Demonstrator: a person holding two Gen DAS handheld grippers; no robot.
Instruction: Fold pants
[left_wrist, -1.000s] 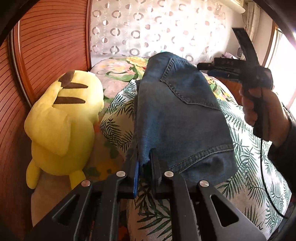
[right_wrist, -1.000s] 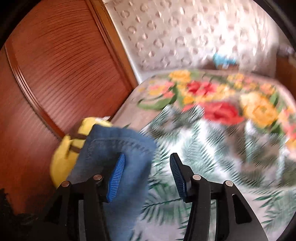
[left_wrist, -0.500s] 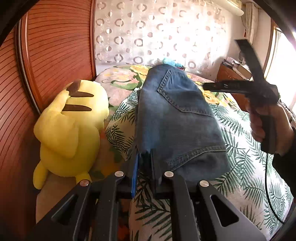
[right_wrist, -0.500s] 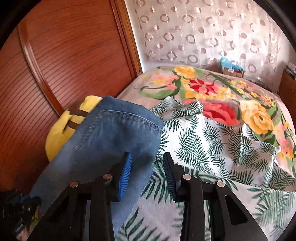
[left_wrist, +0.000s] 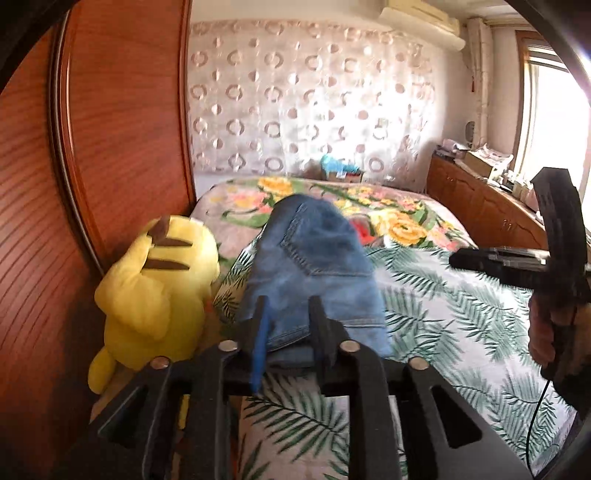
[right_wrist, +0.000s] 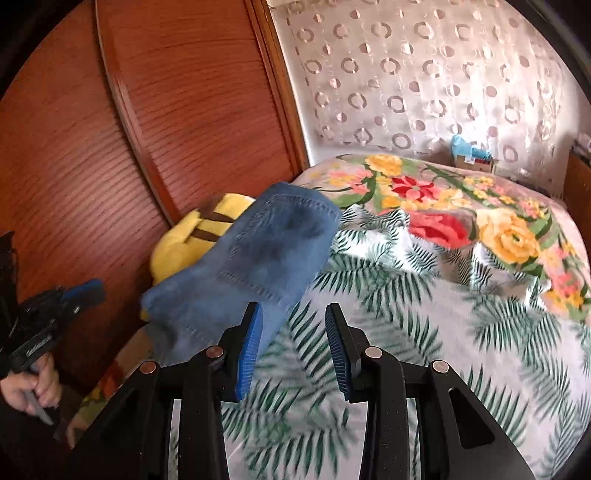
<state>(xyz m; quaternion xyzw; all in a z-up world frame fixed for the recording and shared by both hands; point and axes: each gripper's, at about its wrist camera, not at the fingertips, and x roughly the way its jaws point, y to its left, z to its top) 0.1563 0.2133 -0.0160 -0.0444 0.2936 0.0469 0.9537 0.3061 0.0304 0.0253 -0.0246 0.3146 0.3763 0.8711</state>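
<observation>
Folded blue jeans (left_wrist: 314, 273) lie on the palm-leaf bedspread, back pocket up, next to a yellow plush. My left gripper (left_wrist: 286, 334) stands open at the jeans' near hem edge, jaws apart with cloth lying between them, not pinched. The jeans show in the right wrist view (right_wrist: 255, 266) too, left of centre. My right gripper (right_wrist: 293, 354) is open and empty above the bedspread, just right of the jeans. In the left wrist view the right gripper (left_wrist: 509, 262) hovers at the right, away from the jeans.
A yellow plush toy (left_wrist: 155, 291) leans against the wooden headboard (left_wrist: 110, 147) left of the jeans. A floral blanket (right_wrist: 461, 206) covers the far bed. A wooden cabinet (left_wrist: 480, 206) stands at the right. A small box (right_wrist: 472, 158) sits by the curtain.
My left gripper has opened and let go of the jeans' hem and drawn back. My right gripper pulled back and to the right, away from the jeans, staying open.
</observation>
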